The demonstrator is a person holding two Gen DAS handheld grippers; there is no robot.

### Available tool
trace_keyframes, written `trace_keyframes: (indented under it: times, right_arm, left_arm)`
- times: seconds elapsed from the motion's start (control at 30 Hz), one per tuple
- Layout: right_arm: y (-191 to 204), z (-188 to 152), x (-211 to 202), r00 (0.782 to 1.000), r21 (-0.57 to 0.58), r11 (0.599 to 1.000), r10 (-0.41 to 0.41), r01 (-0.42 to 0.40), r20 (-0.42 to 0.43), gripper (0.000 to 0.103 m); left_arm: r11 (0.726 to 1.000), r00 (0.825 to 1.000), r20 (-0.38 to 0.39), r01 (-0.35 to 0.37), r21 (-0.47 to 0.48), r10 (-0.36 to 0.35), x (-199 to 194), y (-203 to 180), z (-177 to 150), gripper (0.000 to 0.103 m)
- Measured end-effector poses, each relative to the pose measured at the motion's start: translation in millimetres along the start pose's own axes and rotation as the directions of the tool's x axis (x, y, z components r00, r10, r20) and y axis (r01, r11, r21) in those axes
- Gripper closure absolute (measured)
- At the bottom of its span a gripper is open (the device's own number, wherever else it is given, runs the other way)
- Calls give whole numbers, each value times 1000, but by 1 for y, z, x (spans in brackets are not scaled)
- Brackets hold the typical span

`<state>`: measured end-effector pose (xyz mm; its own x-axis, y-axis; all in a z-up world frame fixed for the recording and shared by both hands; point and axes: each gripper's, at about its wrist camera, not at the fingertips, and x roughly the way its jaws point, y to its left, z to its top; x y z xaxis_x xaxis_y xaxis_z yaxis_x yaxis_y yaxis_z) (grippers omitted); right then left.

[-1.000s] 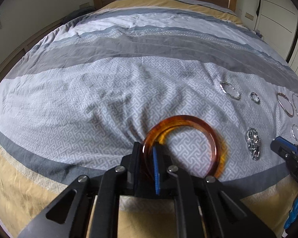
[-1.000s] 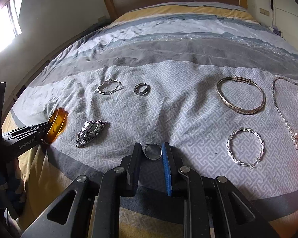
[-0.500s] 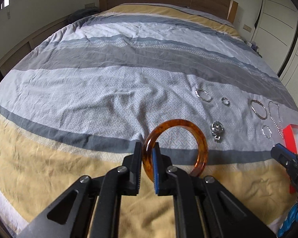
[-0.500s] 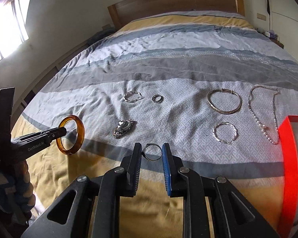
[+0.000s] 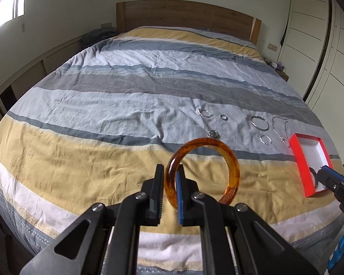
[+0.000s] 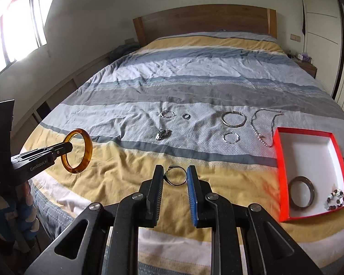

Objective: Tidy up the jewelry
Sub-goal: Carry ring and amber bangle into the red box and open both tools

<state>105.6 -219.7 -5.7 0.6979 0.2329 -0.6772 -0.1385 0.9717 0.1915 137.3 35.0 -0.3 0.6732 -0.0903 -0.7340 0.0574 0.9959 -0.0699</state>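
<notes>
My left gripper [image 5: 169, 171] is shut on an amber bangle [image 5: 229, 160] and holds it in the air above the bed; both show in the right wrist view, the gripper [image 6: 66, 147] and the bangle [image 6: 88, 151]. My right gripper [image 6: 175, 175] is shut on a thin silver ring [image 6: 176, 176], also held above the bed. A red box [image 6: 279, 171] with a white inside lies at the right and holds a dark bangle [image 6: 301, 191] and a beaded bracelet [image 6: 336, 198]. Several silver pieces lie on the grey band, among them a bangle [image 6: 232, 119] and a necklace [image 6: 261, 126].
The bed has a striped cover [image 6: 195, 78] and a wooden headboard [image 6: 204, 20]. White wardrobe doors [image 5: 309, 34] stand at the right. A brooch [image 6: 163, 134], a small ring [image 6: 186, 116] and two bracelets [image 6: 230, 136] lie spread apart.
Both grippers have risen and pulled back from the bed with their pieces. The red box has come into view at the right.
</notes>
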Motion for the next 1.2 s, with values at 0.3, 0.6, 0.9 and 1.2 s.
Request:
trace_keyframes:
  times: [0.3,0.6,0.9,1.2]
  right_arm:
    - [-49,-16,-77,993,85,993,-85,78,85,82]
    - [-155,-8,-74,977,143,972,-201,189,75,82]
    - [-276,-2,-13,969,177,953,-247,246,-17,82]
    - [-334,1,55,972,129,968,-202,217,-124,82]
  left_arm:
    - [990,993,-15,120,76,-119,-32,-80,-2,94]
    - [953,976,-84,216,213,-202,13,-209,8,94]
    - [909,963,-154,261,325,-222,93,-331,18,94]
    - [883,958,-218,259,392,-184,164,-397,7,94]
